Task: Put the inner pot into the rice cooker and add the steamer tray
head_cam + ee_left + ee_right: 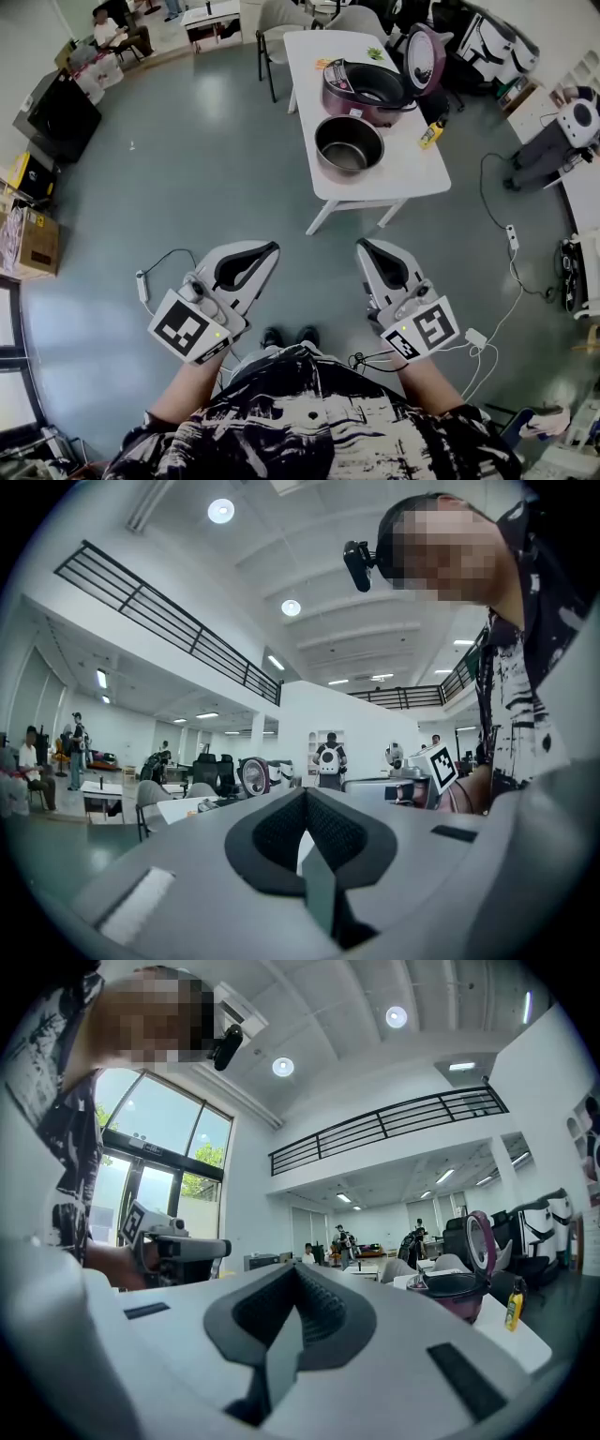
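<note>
Down by the person's waist, both tools are held level and pointing forward over bare floor (206, 169). The left hand-held gripper (270, 249) has its jaws pressed together with nothing between them. Same for the right hand-held gripper (362, 246): closed tight and empty.

Straight ahead, well apart from both, is the white surface (412, 173), with its long axis running away from the person. The inner pot (349, 144) sits upright and open at the near end, close to the near edge. It's round, so there's no real long axis to line up with. It lies almost dead ahead of the right hand-held gripper and off to the right of the left one, so I'd say the right hand is the nearer one for the first reach.

Just behind the pot is the rice cooker (361, 89), with its lid (424, 58) flipped up toward the right. I can't tell if the pot and cooker are touching. A small yellow thing (430, 134) lies near the right edge.

I can't pick out the steamer tray from here. My guess is nothing's started yet, since the pot isn't in the cooker.
</note>
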{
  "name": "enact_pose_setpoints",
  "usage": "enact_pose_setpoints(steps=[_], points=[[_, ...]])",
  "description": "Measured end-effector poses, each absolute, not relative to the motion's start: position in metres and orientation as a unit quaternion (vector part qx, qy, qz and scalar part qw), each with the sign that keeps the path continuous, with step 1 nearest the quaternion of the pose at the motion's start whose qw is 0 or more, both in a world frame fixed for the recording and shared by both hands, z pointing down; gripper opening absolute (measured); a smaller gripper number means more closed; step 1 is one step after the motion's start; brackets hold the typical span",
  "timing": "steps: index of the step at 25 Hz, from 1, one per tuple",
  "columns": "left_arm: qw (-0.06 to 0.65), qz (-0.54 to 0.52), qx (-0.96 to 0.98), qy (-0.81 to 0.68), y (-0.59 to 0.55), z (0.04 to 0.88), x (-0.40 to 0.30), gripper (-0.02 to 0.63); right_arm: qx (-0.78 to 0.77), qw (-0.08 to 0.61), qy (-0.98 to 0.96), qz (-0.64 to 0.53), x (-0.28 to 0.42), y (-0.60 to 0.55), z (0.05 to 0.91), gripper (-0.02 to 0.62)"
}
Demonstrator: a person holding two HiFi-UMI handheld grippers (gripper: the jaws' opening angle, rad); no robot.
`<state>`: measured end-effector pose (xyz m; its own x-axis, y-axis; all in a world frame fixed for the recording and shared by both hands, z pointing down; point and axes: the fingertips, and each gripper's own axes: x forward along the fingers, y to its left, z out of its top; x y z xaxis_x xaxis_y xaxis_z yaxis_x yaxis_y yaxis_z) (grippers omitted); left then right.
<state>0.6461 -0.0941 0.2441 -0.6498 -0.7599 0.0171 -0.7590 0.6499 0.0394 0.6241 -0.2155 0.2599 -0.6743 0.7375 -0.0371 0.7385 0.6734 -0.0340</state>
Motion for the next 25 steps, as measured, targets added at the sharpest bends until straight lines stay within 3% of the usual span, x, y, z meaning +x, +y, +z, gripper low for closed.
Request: enact_pose_setpoints(steps=[4,5,6,8,25], points=[[0.016,-0.016,0.419,-0.908,-0.093,0.244,0.647,0.005,0.408,0.032,0.912,-0.043,0.625,-0.213,0.252,-0.004],[0.016,-0.016,0.419,-0.908,-0.093,0.244,0.647,0.005,0.410,0.034,0.910,-0.060,0.623,-0.211,0.250,0.146],[0.016,-0.016,0.419,-0.908,-0.092,0.244,0.647,0.005,0.409,0.032,0.909,-0.079,0.620,-0.209,0.249,0.447],[0.016,-0.017,0.418,-0.908,-0.090,0.243,0.647,0.005,0.399,0.032,0.911,-0.095,0.616,-0.207,0.250,0.526],[0.025,-0.013,0.380,-0.924,-0.084,0.257,0.635,0.005,0.435,0.021,0.898,-0.064,0.602,-0.196,0.269,0.532]])
